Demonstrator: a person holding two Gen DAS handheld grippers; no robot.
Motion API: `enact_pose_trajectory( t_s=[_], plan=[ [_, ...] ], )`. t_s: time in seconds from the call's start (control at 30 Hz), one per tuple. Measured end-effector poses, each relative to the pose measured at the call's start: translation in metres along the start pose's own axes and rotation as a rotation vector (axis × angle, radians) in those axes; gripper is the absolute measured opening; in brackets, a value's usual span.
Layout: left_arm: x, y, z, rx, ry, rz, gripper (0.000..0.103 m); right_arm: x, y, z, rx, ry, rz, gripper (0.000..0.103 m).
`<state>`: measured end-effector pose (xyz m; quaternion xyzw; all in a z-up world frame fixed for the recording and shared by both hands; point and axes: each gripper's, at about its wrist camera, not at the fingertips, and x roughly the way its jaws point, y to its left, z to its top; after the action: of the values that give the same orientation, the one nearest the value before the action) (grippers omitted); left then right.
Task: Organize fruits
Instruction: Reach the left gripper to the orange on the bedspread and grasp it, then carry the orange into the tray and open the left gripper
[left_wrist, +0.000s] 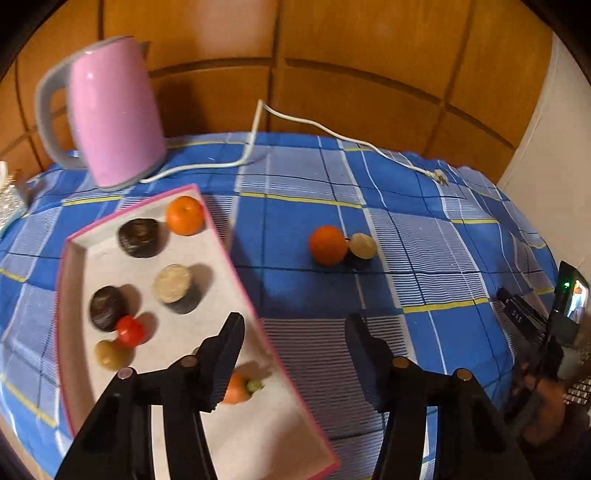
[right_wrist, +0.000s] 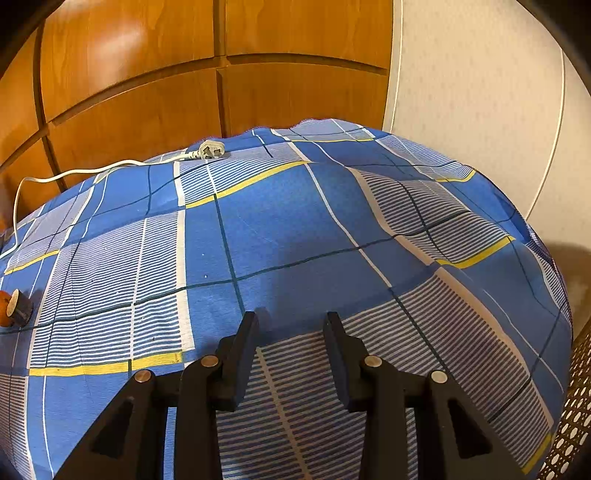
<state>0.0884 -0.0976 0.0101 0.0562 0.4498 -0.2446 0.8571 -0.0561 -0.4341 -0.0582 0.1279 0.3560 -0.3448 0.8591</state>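
A pink-edged white tray (left_wrist: 258, 424) lies at the left on the blue checked cloth. It holds an orange (left_wrist: 184, 215), two dark round fruits (left_wrist: 139, 237), a cut dark fruit (left_wrist: 177, 284), a small red fruit (left_wrist: 129, 331), a yellowish fruit (left_wrist: 110, 354) and an orange piece (left_wrist: 236, 389) partly behind my left finger. A loose orange (left_wrist: 328, 245) and a pale cut fruit (left_wrist: 363, 245) touch on the cloth; both show at the left edge of the right wrist view (right_wrist: 16, 308). My left gripper (left_wrist: 295, 328) is open and empty over the tray's right edge. My right gripper (right_wrist: 290, 325) is open and empty above bare cloth.
A pink kettle (left_wrist: 114, 118) stands at the back left. Its white cord (left_wrist: 295, 120) runs across the back to a plug (right_wrist: 210, 150). Wooden panels back the table. The right gripper's body (left_wrist: 546, 332) shows at the far right.
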Motion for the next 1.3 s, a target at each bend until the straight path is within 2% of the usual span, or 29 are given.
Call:
enact_pose_trajectory(
  t_s=[0.3, 0.43, 0.63, 0.73, 0.8, 0.83, 0.87, 0.97, 1.13, 1.3],
  plan=[
    [0.035, -0.014, 0.028, 0.141, 0.072, -0.057, 0.058, 0.0, 0.0, 0.0, 0.003, -0.001, 0.003, 0.038],
    [0.054, -0.023, 0.04, 0.197, 0.108, -0.053, 0.058, 0.0, 0.001, 0.0, 0.003, -0.001, 0.003, 0.038],
    [0.085, -0.035, 0.059, 0.283, 0.134, -0.007, 0.06, 0.001, 0.001, 0.0, 0.004, -0.002, 0.003, 0.039],
    [0.096, -0.034, 0.066, 0.284, 0.147, -0.006, 0.06, 0.001, 0.002, 0.0, 0.003, -0.002, 0.005, 0.04],
    [0.105, -0.033, 0.069, 0.284, 0.174, -0.033, 0.059, 0.001, 0.002, 0.0, 0.003, -0.002, 0.005, 0.04],
    [0.106, -0.032, 0.072, 0.272, 0.166, -0.049, 0.056, 0.001, 0.002, 0.0, 0.004, -0.002, 0.004, 0.04],
    [0.107, -0.031, 0.073, 0.266, 0.17, -0.064, 0.049, 0.001, 0.003, 0.0, 0.004, -0.002, 0.005, 0.04],
    [0.109, -0.028, 0.074, 0.233, 0.175, -0.109, 0.041, 0.001, 0.004, 0.001, 0.003, -0.002, 0.004, 0.04],
    [0.109, -0.02, 0.073, 0.159, 0.167, -0.149, 0.039, 0.002, 0.005, 0.001, 0.001, -0.003, 0.001, 0.04],
    [0.099, -0.017, 0.063, 0.102, 0.131, -0.154, 0.039, 0.002, 0.005, 0.001, 0.002, -0.003, 0.002, 0.04]
  ],
)
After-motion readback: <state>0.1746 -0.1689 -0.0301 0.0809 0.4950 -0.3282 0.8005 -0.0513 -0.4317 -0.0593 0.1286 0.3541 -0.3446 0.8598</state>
